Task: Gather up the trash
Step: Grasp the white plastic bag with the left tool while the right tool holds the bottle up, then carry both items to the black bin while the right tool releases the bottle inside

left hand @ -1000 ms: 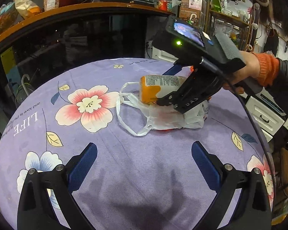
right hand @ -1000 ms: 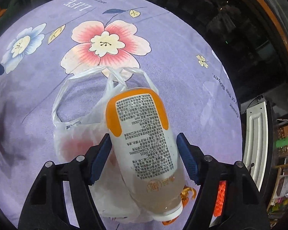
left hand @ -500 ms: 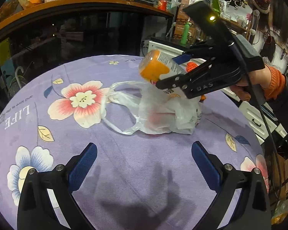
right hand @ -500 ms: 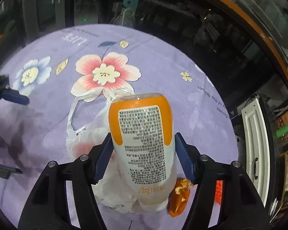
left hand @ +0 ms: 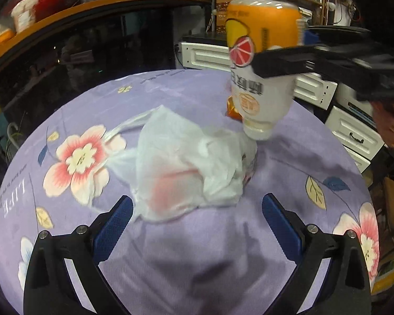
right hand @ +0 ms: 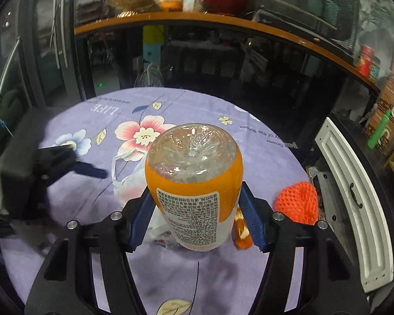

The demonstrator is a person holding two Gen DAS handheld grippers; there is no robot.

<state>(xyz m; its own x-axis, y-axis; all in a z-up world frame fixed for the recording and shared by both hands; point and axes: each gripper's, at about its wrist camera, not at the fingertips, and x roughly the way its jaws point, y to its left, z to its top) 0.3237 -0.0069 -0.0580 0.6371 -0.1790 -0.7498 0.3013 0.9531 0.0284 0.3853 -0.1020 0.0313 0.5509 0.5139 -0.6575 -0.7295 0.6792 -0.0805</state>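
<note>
Trash first: orange-and-white plastic bottle with a printed label [right hand: 194, 191], held cap-down and base-up above the table, pinched at its waist between the blue pads of the right gripper [right hand: 195, 216]. Not yet inside anything. Thin white plastic bag with loop handles [left hand: 186, 165] lying crumpled on the lilac tablecloth with pink flowers [left hand: 170, 262], its mouth not held open, something reddish showing faintly through the film. Small crumpled orange wrapper [left hand: 232, 109] resting on the cloth just beside the bag, behind the bottle, untouched. Orange knitted thing [right hand: 295, 200] on the far side of the right gripper; cannot tell whether trash or a sleeve.

Left gripper [left hand: 197, 225] empty, its blue pads [left hand: 113, 225] spread wide, low over the cloth, the near edge of the bag between them but not pressed. Judged from this: task in an early stage, one item lifted, bag to be opened, bottle and wrapper both to go in.

Against one second earlier: bottle then lying nearly flat on top of the bag, now raised clear of it and turned upright with the base on top. Right jaws a little closer together than then, the bottle between them all the time. Left gripper now much nearer to the bag, which fills more of the left wrist view. Wrapper, then hidden from the left view, now visible.
</note>
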